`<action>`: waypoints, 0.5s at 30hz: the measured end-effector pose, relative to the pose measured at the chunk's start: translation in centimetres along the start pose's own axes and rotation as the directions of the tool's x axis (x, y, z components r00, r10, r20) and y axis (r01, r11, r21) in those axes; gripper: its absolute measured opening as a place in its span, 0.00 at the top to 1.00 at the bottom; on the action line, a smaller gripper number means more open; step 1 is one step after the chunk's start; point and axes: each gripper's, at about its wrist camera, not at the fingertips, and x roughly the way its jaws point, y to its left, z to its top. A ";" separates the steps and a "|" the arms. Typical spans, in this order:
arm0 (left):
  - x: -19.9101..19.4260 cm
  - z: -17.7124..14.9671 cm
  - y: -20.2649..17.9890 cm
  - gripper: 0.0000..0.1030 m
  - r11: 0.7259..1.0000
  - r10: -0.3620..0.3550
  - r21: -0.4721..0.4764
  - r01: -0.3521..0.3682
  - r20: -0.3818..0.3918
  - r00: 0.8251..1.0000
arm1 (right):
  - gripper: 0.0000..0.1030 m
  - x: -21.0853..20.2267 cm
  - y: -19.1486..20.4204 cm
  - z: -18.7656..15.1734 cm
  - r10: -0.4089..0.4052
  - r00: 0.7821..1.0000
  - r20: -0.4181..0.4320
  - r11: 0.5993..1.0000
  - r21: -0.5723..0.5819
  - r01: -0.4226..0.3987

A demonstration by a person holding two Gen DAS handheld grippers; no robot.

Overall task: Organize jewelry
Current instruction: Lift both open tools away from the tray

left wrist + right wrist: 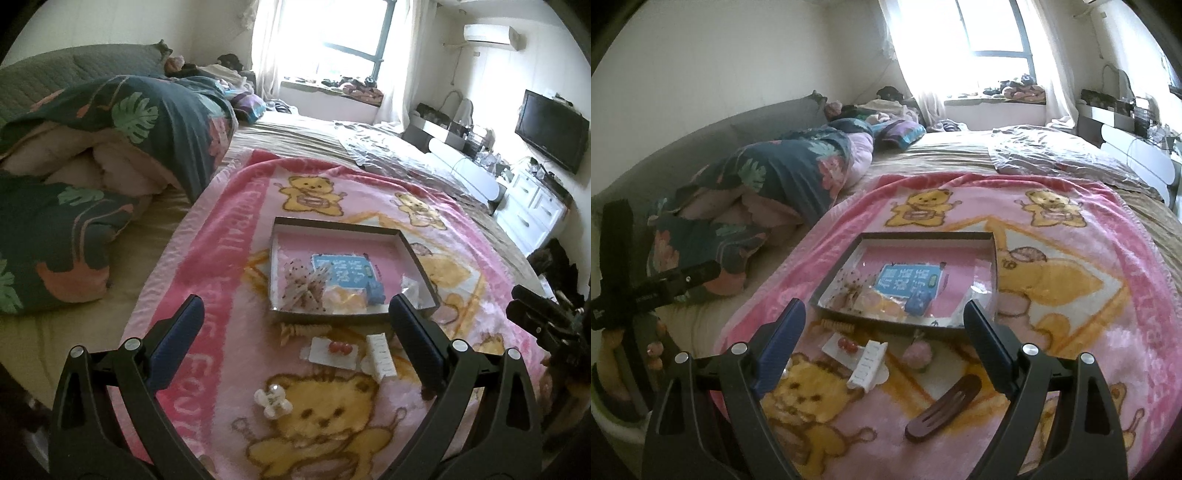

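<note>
- On the bed, a pink teddy-bear blanket (pixel 229 236) carries a shallow open box (pixel 421 266) with a pink floor – a blue card, speckled packets and a yellow packet already lie in it.
- Loose pieces wait on the blanket just near of the box: a card with red earrings (pixel 334 350), a white ribbed clip (pixel 382 356) beside it, and a white flower-shaped claw clip (pixel 273 400) nearest of all, on the bear's ear.
- The right view adds a pink pom-pom charm (pixel 918 354) close to the box's near wall and a dark brown hair clip (pixel 943 404) lying slantwise, nearest to that tool.
- The left tool (pixel 295 332) hangs above the blanket with jaws spread wide, nothing between them; the right tool (pixel 884 345) is likewise wide open and empty.
- My reading: this is the gap between pickups – sorting is part done, with several pieces not yet boxed.
- Next, I would say, one tool must drop onto a loose piece and close. The brown clip lies flat on soft pile, so it likely calls for a low approach across its narrow width.
</note>
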 end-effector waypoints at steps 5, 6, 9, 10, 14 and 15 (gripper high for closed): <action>-0.5 -0.9 0.6 0.09 1.000 0.015 0.006 -0.015 -0.002 1.000 | 0.16 -0.1 0.7 -0.7 -0.002 1.000 -0.011 1.000 -0.010 0.002; -0.6 -1.2 0.7 0.09 1.000 0.016 0.009 -0.016 -0.004 1.000 | 0.16 0.0 0.8 -0.7 -0.002 1.000 -0.013 1.000 -0.010 0.002; -0.6 -1.7 0.9 0.09 1.000 0.015 0.009 -0.015 -0.014 1.000 | 0.16 0.0 1.1 -1.0 -0.004 1.000 -0.018 1.000 -0.015 0.004; -0.6 -2.0 1.0 0.09 1.000 0.018 0.012 -0.018 -0.017 1.000 | 0.16 0.0 1.3 -1.1 -0.004 1.000 -0.021 1.000 -0.017 0.004; -0.3 -2.9 0.9 0.09 0.999 0.023 0.028 -0.022 -0.036 0.999 | 0.16 0.2 1.8 -1.7 0.004 0.999 -0.035 1.000 -0.021 -0.004; -0.3 -3.2 0.9 0.09 0.999 0.025 0.032 -0.024 -0.040 0.999 | 0.16 0.3 2.0 -1.9 0.003 0.999 -0.040 1.000 -0.024 -0.004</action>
